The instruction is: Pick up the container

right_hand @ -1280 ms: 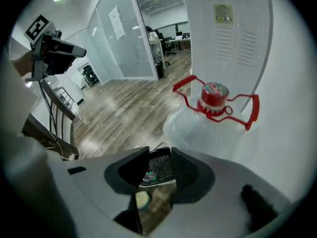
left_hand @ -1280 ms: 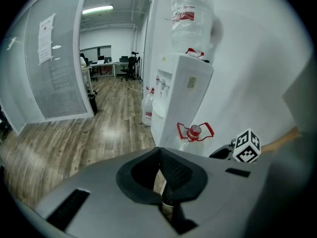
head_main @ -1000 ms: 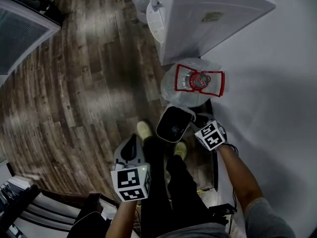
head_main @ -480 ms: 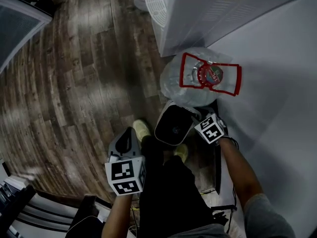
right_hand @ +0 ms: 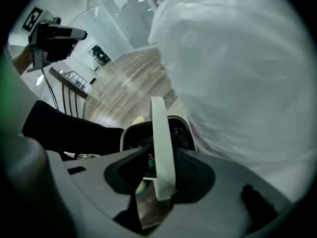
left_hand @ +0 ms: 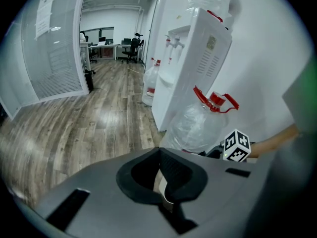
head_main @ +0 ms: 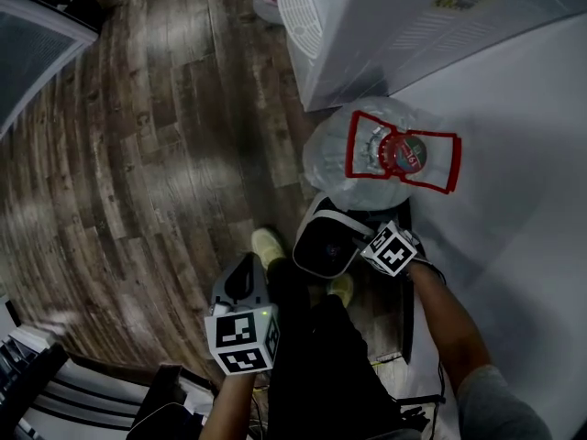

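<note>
Looking steeply down past my own legs, I see the container (head_main: 323, 248), a small dark bin with a pale rim, standing on the wood floor (head_main: 165, 154). It sits just below and ahead of the right tongs (head_main: 376, 246), touching or nearly touching them at its near rim. Along the right tongs (right_hand: 161, 162), the container (right_hand: 179, 133) lies straight ahead beyond the tips. Those jaws have just been opening and stand wide apart. A pale upright strip shows in the gap, and I cannot tell whether it belongs to the tongs or to the rim; I judge nothing is gripped. A bagged water jug (head_main: 367, 168) with a red handle crowds in just beyond the container, filling the right side of that view (right_hand: 237, 73). The left tongs (head_main: 241, 278) hang well apart on the container's other side, so the right hand is clearly the nearer one. Along the left tongs (left_hand: 161, 175), the jaws appear apart and empty, with the jug (left_hand: 195, 128) off ahead to their right. The container stands upright with its mouth facing up toward me. I judge its long axis runs up and down, close to the line of the downward-pointing right tongs, so its rim is the part to pinch.
</note>
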Action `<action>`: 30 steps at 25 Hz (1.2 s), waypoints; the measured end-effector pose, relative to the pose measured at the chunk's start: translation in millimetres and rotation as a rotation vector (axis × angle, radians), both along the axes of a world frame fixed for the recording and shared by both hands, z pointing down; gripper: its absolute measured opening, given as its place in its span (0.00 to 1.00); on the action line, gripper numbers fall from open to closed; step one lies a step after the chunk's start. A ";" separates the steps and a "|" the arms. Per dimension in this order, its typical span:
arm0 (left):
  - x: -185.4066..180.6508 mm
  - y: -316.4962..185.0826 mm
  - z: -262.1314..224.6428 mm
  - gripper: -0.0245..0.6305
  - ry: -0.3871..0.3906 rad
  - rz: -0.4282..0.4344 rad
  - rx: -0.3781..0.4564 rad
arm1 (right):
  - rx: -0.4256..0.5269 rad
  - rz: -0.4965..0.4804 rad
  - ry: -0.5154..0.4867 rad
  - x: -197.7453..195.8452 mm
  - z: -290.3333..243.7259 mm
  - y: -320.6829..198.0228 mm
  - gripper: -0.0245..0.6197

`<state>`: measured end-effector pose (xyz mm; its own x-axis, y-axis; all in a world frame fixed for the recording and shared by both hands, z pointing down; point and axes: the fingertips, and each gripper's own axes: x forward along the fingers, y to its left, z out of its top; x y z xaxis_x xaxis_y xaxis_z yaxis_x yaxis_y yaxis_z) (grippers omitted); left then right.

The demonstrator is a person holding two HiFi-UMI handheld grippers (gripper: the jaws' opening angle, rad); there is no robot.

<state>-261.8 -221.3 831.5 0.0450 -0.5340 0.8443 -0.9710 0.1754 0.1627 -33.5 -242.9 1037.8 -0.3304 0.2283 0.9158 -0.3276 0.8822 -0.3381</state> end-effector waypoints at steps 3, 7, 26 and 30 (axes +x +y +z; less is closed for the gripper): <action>-0.6 6.6 -4.8 0.06 0.010 0.000 -0.021 | -0.024 -0.073 0.012 -14.2 1.2 25.8 0.25; -5.4 21.3 -6.8 0.06 0.021 -0.020 -0.053 | -0.067 -0.103 0.016 -37.3 12.2 50.3 0.11; 6.9 21.0 -84.6 0.06 0.040 -0.008 -0.036 | -0.495 0.013 -0.042 -41.2 -92.5 104.3 0.08; 21.8 13.2 -127.7 0.06 0.046 0.022 -0.008 | -0.516 0.053 -0.072 -35.3 -148.8 103.0 0.08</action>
